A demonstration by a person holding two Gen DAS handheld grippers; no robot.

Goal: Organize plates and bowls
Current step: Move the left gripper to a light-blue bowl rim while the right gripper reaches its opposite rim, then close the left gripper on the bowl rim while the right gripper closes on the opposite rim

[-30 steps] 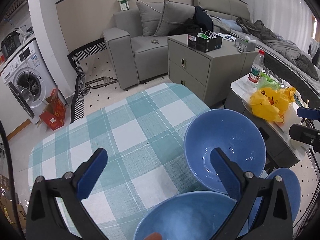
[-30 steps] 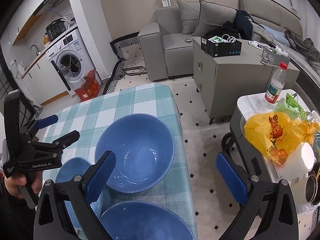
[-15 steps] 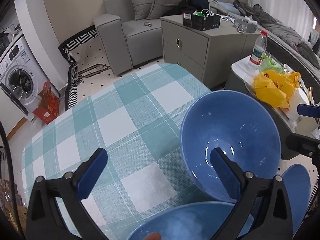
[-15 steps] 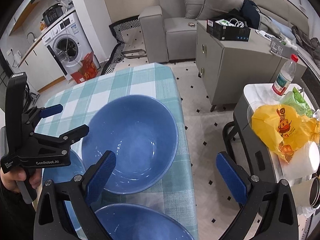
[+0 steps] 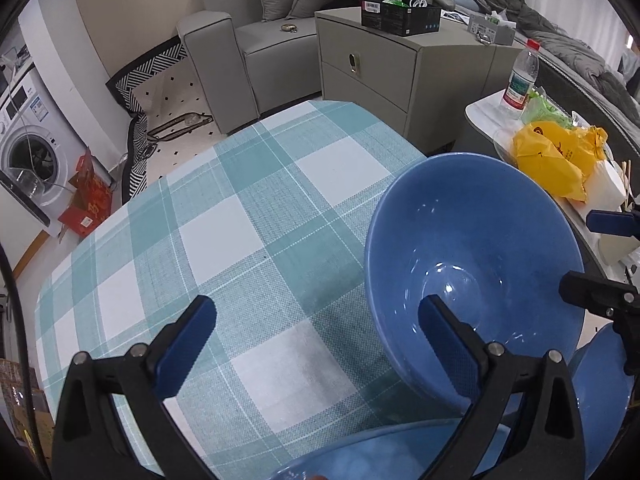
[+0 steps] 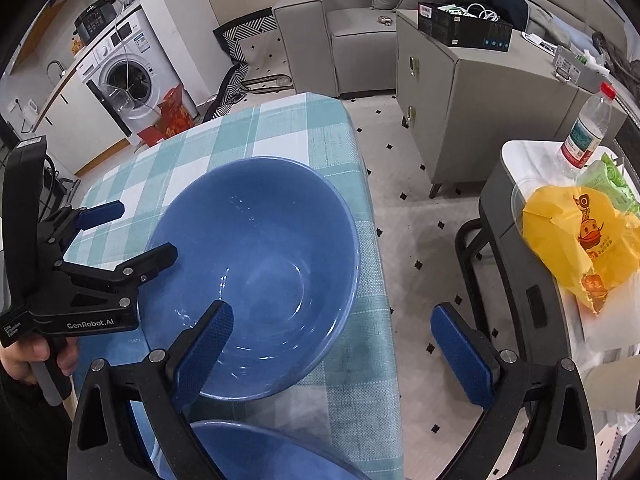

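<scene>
near blue bowl (image 6: 256,452) cut off by bottom edge, blue plate (image 5: 600,396) partly hidden behind gripper arms

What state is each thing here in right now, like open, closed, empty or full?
Left tool: open, holding nothing.
Right tool: open, holding nothing.
Big blue bowl: upright, empty.
Nearer blue bowl: upright; contents unclear.
Washing machine: door open.
Water bottle: upright, red cap on.
Cabinet drawers: shut.
Yellow bag: crumpled, contents hidden.
</scene>
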